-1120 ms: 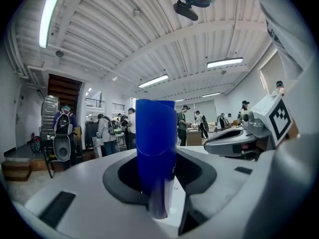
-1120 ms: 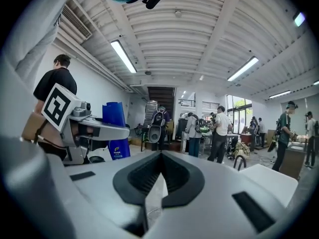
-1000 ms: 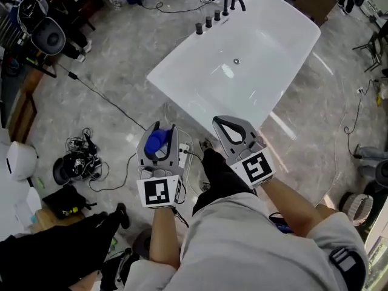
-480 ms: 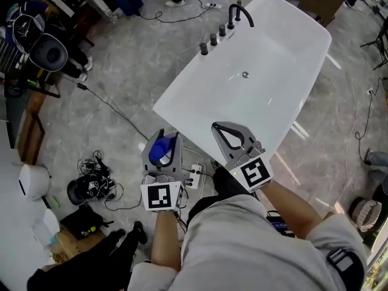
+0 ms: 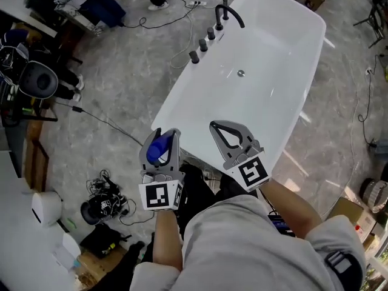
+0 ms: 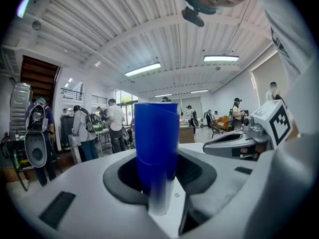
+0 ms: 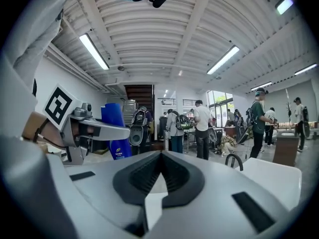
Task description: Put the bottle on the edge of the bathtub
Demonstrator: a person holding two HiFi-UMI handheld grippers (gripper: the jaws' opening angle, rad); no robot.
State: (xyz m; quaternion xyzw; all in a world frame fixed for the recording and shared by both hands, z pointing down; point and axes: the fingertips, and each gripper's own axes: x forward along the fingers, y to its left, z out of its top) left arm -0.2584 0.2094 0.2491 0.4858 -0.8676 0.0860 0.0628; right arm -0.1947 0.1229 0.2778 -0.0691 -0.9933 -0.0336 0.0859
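Bottle (image 5: pixel 157 152), blue, pinched by left gripper (image 5: pixel 163 134) fingers, small label (image 7: pixel 118 155) seemingly unreadable, right gripper (image 5: pixel 216 126) fingers pressed together

Blue bottle (image 5: pixel 157 152) held, not yet on tub (image 5: pixel 267 102).
Bottle upright in left gripper (image 5: pixel 161 143), at 8 o'clock off the white tub's near corner; black taps (image 5: pixel 206 38) on its 11 o'clock rim.
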